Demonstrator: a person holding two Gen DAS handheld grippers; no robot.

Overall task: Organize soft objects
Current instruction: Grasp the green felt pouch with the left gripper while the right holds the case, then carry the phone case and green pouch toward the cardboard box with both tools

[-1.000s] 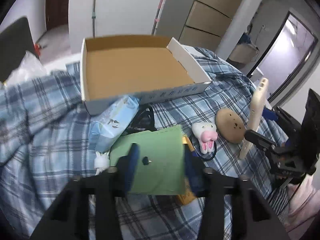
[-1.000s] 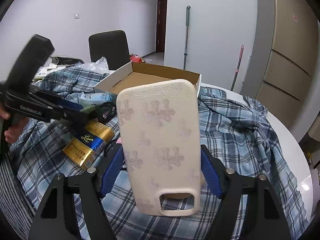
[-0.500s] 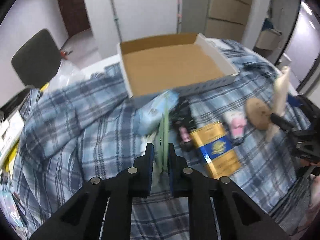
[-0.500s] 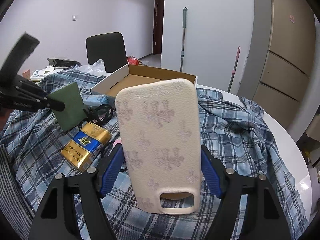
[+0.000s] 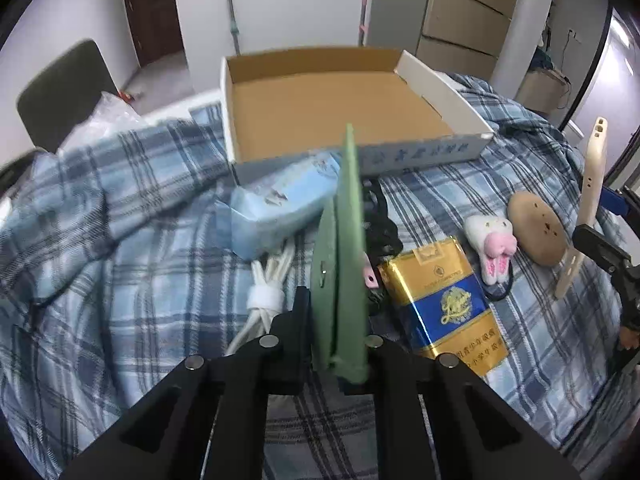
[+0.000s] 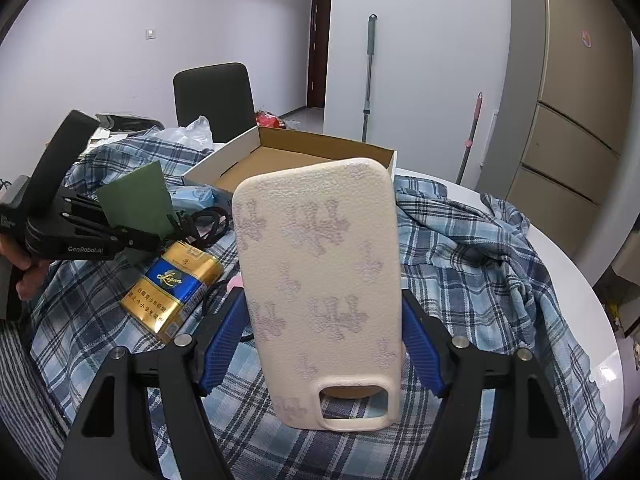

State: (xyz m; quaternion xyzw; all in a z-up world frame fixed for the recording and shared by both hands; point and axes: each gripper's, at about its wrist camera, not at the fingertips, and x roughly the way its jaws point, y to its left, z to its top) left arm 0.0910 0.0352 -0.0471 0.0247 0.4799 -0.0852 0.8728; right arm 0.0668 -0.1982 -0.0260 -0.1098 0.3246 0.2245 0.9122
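My left gripper (image 5: 340, 344) is shut on a flat green soft pouch (image 5: 348, 240), held edge-on and upright above the plaid cloth (image 5: 120, 240). From the right wrist view the same pouch (image 6: 134, 200) shows its broad face in the left gripper (image 6: 132, 240), with a hand behind it. My right gripper (image 6: 322, 340) is shut on a cream soft phone case (image 6: 320, 280), its blue pads (image 6: 224, 340) pressing both long edges. An open cardboard box (image 5: 440, 80) sits beyond, with nothing inside.
On the cloth lie a blue tissue pack (image 5: 276, 208), a gold and blue carton (image 5: 444, 300), a white plush tooth (image 5: 492, 240), a brown round pad (image 5: 536, 232), a white cable (image 5: 264, 288) and a black cable (image 5: 380, 224). A dark chair (image 6: 214, 96) stands behind the table.
The left jaws closed on the green pouch, which lay flat and now stands edge-on, lifted off the carton. The right gripper and phone case kept still.
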